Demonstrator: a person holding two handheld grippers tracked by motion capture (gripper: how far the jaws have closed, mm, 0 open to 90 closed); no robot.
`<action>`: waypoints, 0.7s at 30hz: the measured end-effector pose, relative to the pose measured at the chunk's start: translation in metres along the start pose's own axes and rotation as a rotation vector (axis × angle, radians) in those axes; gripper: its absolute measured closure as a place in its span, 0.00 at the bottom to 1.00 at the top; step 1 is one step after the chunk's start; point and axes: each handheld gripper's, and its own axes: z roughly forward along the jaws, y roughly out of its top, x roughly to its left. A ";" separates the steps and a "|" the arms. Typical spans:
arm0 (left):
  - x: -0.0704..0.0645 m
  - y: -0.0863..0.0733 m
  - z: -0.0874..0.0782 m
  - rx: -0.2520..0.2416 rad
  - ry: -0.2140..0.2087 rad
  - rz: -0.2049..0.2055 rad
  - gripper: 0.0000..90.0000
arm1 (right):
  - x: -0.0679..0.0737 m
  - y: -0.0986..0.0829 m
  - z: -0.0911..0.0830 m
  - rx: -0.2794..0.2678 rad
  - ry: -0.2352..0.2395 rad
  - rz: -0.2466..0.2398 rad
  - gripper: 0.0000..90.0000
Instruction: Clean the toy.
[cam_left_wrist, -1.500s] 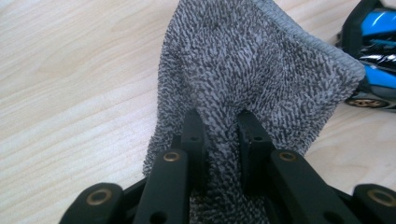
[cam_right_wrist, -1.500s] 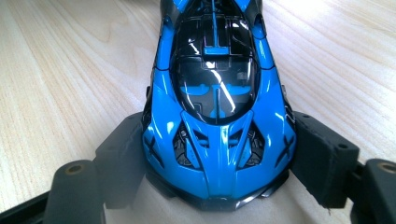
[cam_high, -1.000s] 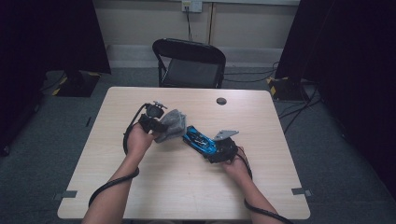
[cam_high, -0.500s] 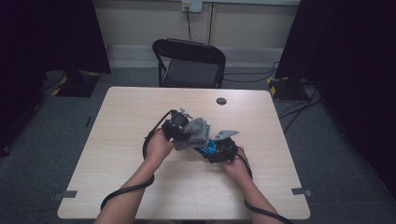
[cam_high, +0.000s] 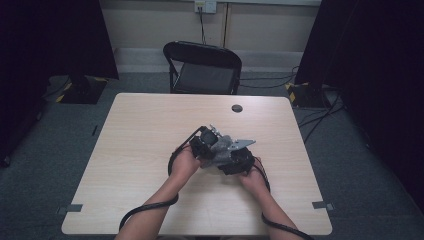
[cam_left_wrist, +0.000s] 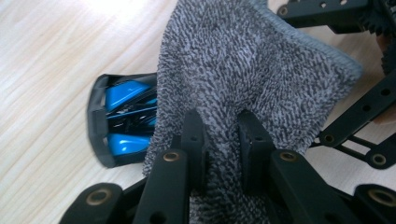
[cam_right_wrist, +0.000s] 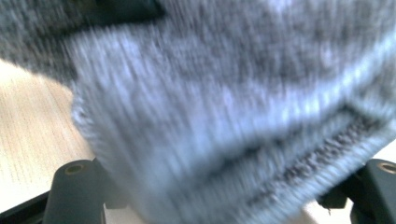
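Observation:
My left gripper (cam_left_wrist: 222, 126) is shut on a grey knitted cloth (cam_left_wrist: 243, 60), its two jaws pinching a fold of it. Under the cloth's left edge lies a blue and black object (cam_left_wrist: 122, 119), half covered, on the wooden table (cam_left_wrist: 42, 70). In the high view both grippers meet at mid-table: the left gripper (cam_high: 214, 146) presses the cloth (cam_high: 222, 145) against the right gripper (cam_high: 227, 157). In the right gripper view the blurred cloth (cam_right_wrist: 224, 93) hides that gripper's jaws.
A small black round disc (cam_high: 237, 108) lies near the table's far edge. A black folding chair (cam_high: 202, 67) stands behind the table (cam_high: 145, 125). Cables trail from both grippers toward the near edge.
My left gripper has carried the cloth rightward to the right gripper. The cloth now covers the blue object that showed in front of the right gripper before.

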 end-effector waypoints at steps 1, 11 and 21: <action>-0.002 0.001 0.002 0.010 0.008 0.015 0.84 | 0.000 0.000 0.000 0.000 0.000 0.000 0.28; -0.007 0.000 0.010 0.032 0.021 0.039 0.84 | 0.000 0.000 0.000 -0.001 -0.002 0.001 0.28; 0.004 -0.002 0.005 0.030 0.056 0.022 0.84 | 0.001 0.000 0.000 0.000 -0.003 0.003 0.28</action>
